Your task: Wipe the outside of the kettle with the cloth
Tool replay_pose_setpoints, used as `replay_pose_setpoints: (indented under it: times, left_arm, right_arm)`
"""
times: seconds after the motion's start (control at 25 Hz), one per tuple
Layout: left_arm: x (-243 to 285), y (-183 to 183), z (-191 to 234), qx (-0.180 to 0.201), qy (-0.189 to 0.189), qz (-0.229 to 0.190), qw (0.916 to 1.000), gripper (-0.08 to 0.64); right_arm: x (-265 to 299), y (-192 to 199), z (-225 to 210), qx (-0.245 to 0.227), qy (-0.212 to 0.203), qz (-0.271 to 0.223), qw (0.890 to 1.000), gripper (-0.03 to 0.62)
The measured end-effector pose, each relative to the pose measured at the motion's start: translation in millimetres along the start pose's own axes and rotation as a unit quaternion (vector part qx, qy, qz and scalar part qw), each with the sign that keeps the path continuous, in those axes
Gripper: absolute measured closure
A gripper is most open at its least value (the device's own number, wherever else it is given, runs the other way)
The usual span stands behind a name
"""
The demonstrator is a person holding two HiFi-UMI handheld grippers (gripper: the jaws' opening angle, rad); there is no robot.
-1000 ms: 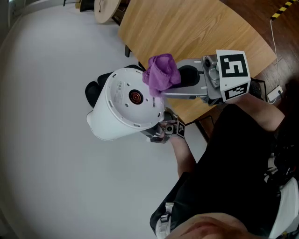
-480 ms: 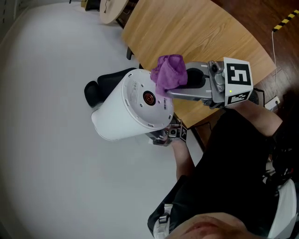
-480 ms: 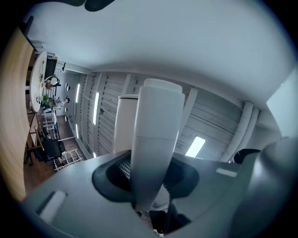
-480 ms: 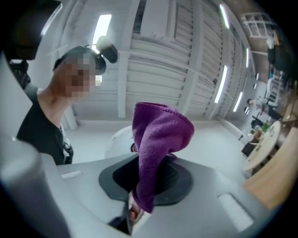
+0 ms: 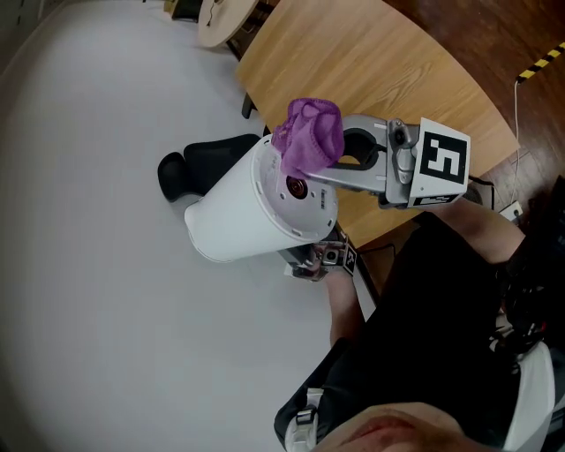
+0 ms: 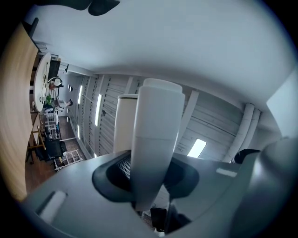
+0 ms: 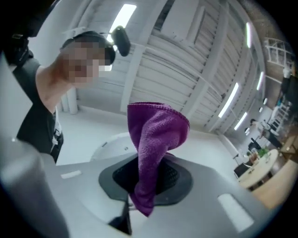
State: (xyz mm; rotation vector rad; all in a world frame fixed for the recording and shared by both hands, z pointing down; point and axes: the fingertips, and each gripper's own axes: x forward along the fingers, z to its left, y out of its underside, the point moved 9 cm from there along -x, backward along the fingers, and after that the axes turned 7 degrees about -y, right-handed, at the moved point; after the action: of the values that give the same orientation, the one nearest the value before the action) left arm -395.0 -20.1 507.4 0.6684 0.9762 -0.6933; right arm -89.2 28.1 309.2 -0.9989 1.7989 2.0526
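Note:
In the head view a white kettle [image 5: 234, 216] is held up on its side, with its round underside [image 5: 296, 190] turned toward me. My left gripper [image 5: 313, 258] sits below it, mostly hidden. The left gripper view shows that gripper [image 6: 149, 179] shut on the kettle's white handle [image 6: 156, 135]. My right gripper [image 5: 318, 168] reaches in from the right, shut on a purple cloth [image 5: 309, 137]. The cloth drapes over the top rim of the underside. In the right gripper view the cloth [image 7: 156, 137] stands up out of the right gripper [image 7: 151, 179], with the kettle [image 7: 109, 144] just behind.
A black object [image 5: 199, 163] lies on the white surface [image 5: 106, 265], partly hidden behind the kettle. A wooden table [image 5: 371, 62] fills the upper right, with a round wooden piece [image 5: 219, 19] beyond it. The person's dark-clothed body [image 5: 441, 335] takes up the lower right.
The right gripper has risen and rolled a little, bringing the cloth from the right edge of the underside up over its top rim. The kettle's underside now faces further right.

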Motion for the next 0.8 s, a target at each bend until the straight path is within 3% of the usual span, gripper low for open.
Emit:
replay_pose_setpoints:
  times: [0.08, 0.16, 0.28, 0.32, 0.4, 0.52, 0.6, 0.8]
  left_arm:
    - [-3.4, -6.4, -4.9, -0.001, -0.007, -0.005, 1.0, 0.506]
    - [-3.6, -8.2, 0.7, -0.003, -0.012, -0.005, 0.9999, 0.506]
    - [0.2, -0.8, 12.4, -0.005, -0.013, 0.006, 0.9999, 0.506]
    - [1.1, 4.2, 11.1, -0.007, -0.011, 0.01, 0.9999, 0.506]
    - [-0.3, 13.4, 2.7, -0.007, -0.005, 0.013, 0.9999, 0.508]
    - [-8.4, 15.1, -6.7, 0.004, -0.002, 0.005, 1.0, 0.506]
    - [-10.2, 12.3, -3.9, 0.004, -0.003, 0.002, 1.0, 0.506]
    - [-13.5, 13.0, 1.0, 0.009, -0.005, 0.009, 0.9999, 0.506]
  right_arm:
    - [4.6, -5.2, -6.5, -0.012, -0.003, -0.037, 0.999, 0.529]
    - [7.0, -18.4, 3.6, -0.029, -0.043, -0.049, 0.997, 0.529]
    - [11.5, -31.4, 17.4, -0.119, -0.113, 0.017, 0.986, 0.529]
    - [11.3, -30.8, 18.0, -0.13, -0.113, 0.038, 0.984, 0.529]
    - [5.1, -21.6, 11.1, -0.07, -0.049, 0.045, 0.995, 0.529]
    - [-1.2, -17.4, -18.1, -0.018, 0.043, -0.015, 0.999, 0.529]
    - [-3.2, -19.9, -27.3, -0.003, 0.054, -0.027, 0.998, 0.529]
    - [12.9, -33.3, -7.8, -0.003, 0.02, -0.049, 0.999, 0.529]
